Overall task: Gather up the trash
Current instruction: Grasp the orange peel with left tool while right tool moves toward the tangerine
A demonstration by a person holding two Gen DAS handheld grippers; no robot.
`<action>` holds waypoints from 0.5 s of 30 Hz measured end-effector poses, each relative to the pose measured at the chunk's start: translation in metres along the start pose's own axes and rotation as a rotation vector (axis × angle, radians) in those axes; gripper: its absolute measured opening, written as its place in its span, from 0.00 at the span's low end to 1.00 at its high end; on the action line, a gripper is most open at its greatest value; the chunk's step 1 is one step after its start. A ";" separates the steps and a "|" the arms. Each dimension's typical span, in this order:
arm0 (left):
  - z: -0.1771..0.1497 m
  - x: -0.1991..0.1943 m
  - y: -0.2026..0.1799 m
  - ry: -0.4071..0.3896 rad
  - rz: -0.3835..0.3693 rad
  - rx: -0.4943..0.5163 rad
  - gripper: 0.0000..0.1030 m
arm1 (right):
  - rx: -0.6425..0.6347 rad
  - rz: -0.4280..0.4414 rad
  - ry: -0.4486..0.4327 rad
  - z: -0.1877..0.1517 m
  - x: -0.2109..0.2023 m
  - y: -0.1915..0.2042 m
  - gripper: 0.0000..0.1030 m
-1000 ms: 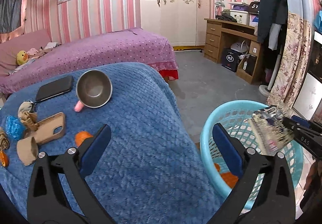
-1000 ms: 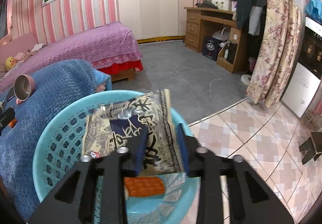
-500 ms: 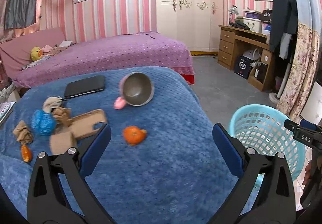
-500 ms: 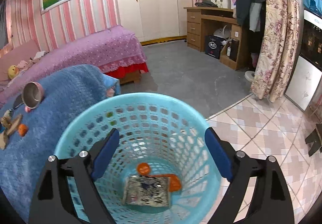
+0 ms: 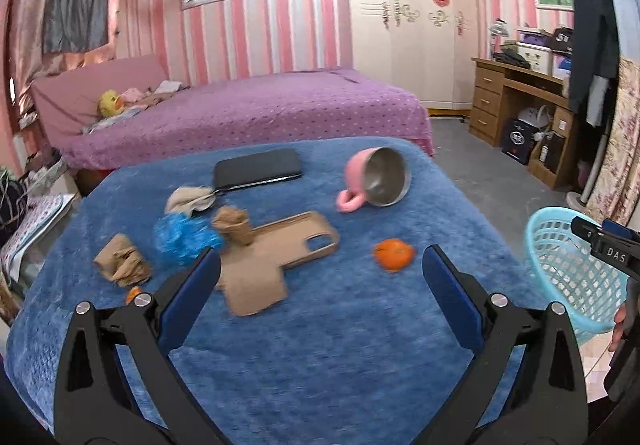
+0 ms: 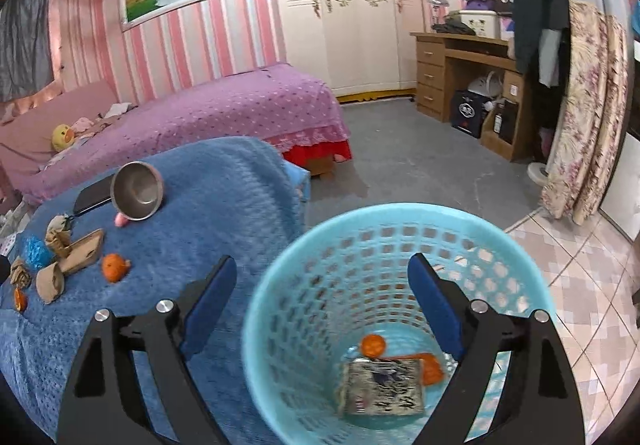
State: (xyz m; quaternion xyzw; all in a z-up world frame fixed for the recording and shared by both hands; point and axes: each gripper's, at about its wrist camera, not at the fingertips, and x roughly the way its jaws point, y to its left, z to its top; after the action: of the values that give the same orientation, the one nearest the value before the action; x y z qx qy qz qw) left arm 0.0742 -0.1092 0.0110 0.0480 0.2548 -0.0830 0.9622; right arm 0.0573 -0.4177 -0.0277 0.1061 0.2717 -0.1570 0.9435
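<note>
Hovering wide and empty, left gripper [image 5: 320,277] facing orange peel [image 5: 393,254] just ahead-right between its fingers, nearer than right gripper [image 6: 322,287], wide over basket [image 6: 400,217].

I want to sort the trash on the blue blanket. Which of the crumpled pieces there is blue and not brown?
The blue crumpled wrapper, lying left of the tan phone case. The other crumpled pieces are brown paper.
</note>
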 end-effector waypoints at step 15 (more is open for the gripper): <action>-0.034 0.041 0.104 0.083 0.121 -0.111 0.95 | -0.150 0.023 0.016 -0.013 0.010 0.074 0.83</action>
State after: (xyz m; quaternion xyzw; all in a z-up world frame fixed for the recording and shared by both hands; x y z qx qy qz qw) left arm 0.1122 -0.0078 -0.0339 0.0131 0.2955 -0.0085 0.9552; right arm 0.0854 -0.3480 -0.0350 0.0396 0.2889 -0.1246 0.9484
